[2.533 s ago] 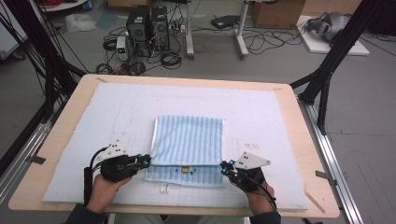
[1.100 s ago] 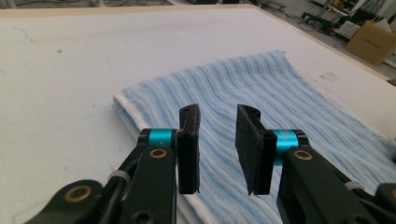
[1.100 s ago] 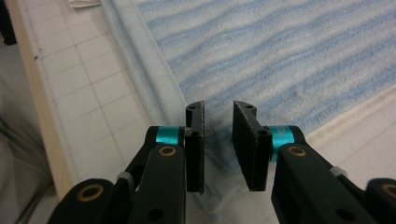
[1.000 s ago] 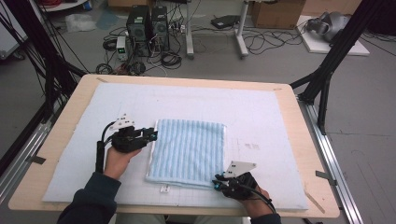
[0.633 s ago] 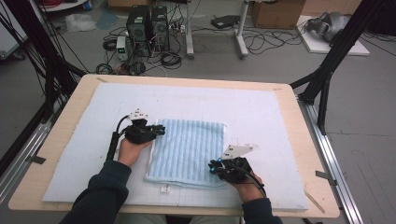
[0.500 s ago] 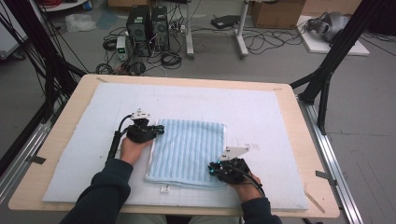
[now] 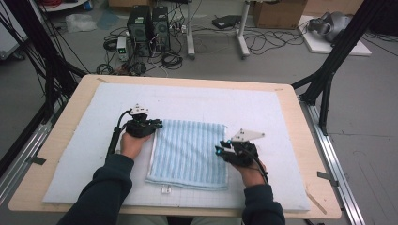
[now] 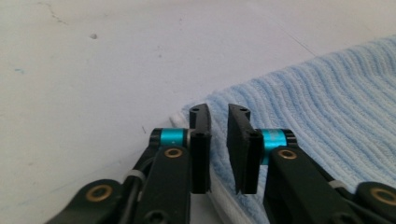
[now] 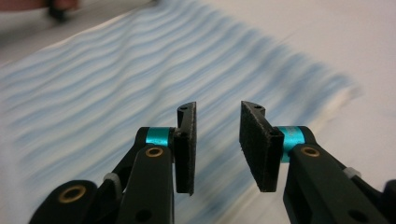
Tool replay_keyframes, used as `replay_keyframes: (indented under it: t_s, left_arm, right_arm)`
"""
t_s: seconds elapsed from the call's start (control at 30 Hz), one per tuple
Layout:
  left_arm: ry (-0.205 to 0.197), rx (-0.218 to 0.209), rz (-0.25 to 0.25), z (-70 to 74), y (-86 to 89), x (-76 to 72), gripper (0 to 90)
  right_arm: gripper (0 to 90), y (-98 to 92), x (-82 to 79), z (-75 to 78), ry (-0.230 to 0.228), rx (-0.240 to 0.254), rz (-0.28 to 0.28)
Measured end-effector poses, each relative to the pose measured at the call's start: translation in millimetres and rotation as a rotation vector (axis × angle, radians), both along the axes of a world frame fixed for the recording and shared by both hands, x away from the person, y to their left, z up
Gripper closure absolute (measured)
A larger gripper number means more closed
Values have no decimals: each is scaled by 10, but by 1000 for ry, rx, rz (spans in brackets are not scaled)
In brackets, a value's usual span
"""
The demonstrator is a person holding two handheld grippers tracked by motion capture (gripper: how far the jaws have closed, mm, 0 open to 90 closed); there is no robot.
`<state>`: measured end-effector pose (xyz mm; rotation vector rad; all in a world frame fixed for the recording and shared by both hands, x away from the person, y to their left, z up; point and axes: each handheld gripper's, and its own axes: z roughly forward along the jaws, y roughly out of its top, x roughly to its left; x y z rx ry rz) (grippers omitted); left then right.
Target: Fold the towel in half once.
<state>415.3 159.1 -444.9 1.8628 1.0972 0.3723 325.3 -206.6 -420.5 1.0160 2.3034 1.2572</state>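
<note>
White mat [image 7: 197, 101] — folded towel [image 7: 190, 152]

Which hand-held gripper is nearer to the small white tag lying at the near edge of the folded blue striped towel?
The right hand-held gripper, at the folded blue striped towel's right edge. The left hand-held gripper is at the far left corner, farther from the small white tag.

A folded blue striped towel [image 7: 190, 152] lies flat on a white mat [image 7: 263, 105] covering the wooden table [image 7: 307, 140]; the left gripper [image 7: 157, 124] sits at the towel's far left corner; the right gripper [image 7: 218, 149] hovers at its right edge; computer towers [image 7: 149, 23] and cables [image 7: 263, 42] crowd the floor beyond.
</note>
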Motion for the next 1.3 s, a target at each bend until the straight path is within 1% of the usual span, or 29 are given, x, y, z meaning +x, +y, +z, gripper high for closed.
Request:
replay_keyframes:
  t_s: [0.03,0.07,0.1,0.13,0.17,0.23,0.33,0.37,0.4,0.43,0.47,0.5,0.53,0.57,0.6,0.63,0.7,0.77,0.8,0.87,0.9,0.93,0.97,1.0,1.07,1.13,1.2,1.27,1.3]
  left_arm:
    - [13,8,-9,-3,-12,28,820]
    - [13,6,-8,-15,-25,42,820]
    - [14,10,-5,-34,-31,49,820]
    - [22,24,-7,-58,-32,56,825]
    - [33,26,-3,-70,-29,64,827]
    - [31,27,1,-67,-28,61,826]
    - [28,40,4,-68,-40,54,824]
    - [28,49,1,-65,-39,53,823]
    - [27,49,-1,-68,-40,53,823]
    - [29,48,1,-69,-40,52,824]
    - [30,46,3,-69,-36,54,829]
    - [34,44,5,-69,-30,55,831]
    - [34,37,7,-69,-27,56,831]
    - [32,47,1,-64,-16,55,829]
    - [30,46,-5,-57,-4,51,819]
    - [30,41,-10,-43,15,44,793]
    - [11,17,-21,1,68,14,730]
    - [-41,-17,-46,55,138,-31,666]
    - [-76,-33,-72,76,174,-52,652]
    - [-160,-66,-128,111,244,-105,583]
    - [-185,-79,-142,132,276,-134,567]
    - [-196,-87,-150,151,308,-158,549]
    - [-201,-105,-155,166,336,-183,517]
    - [-203,-112,-153,179,364,-210,481]
    - [-200,-134,-151,207,413,-260,405]
    - [-210,-141,-152,246,457,-311,345]
    - [-215,-168,-140,267,479,-342,268]
    - [-212,-180,-115,290,493,-371,213]
    - [-215,-186,-115,299,500,-386,189]
  right_arm:
    - [686,10,100,3,-6,-8,-31]
    - [695,29,197,0,-6,-16,-54]
    - [709,54,285,-6,-3,-30,-72]
    - [715,77,366,-21,-2,-44,-85]
    - [718,101,448,-39,11,-58,-95]
    - [726,143,585,-92,36,-87,-117]
    - [746,175,724,-195,74,-146,-164]
    - [747,167,754,-231,79,-158,-169]
    - [745,149,767,-240,82,-139,-182]
    - [741,137,777,-244,72,-144,-197]
    - [747,138,776,-242,56,-169,-220]
    - [747,134,779,-244,54,-173,-232]
    - [743,131,779,-243,55,-169,-231]
    - [738,131,775,-239,53,-173,-229]
    - [724,131,765,-227,54,-169,-225]
    - [711,117,754,-208,45,-155,-217]
    - [704,77,702,-137,20,-90,-199]
    - [686,42,651,-59,-19,-67,-183]
    - [673,23,623,-22,-36,-61,-175]
    - [616,-11,568,46,-61,-45,-171]
    - [572,-27,542,77,-69,-32,-165]
    - [542,-46,514,105,-72,-18,-157]
    - [499,-63,485,130,-73,-17,-153]
    - [455,-82,466,149,-80,-18,-149]
    - [372,-122,415,182,-77,-8,-157]
    - [306,-161,369,201,-77,-5,-159]
    - [221,-189,323,213,-78,-9,-174]
    - [172,-217,272,221,-73,-1,-180]
    - [139,-232,245,219,-76,-2,-177]
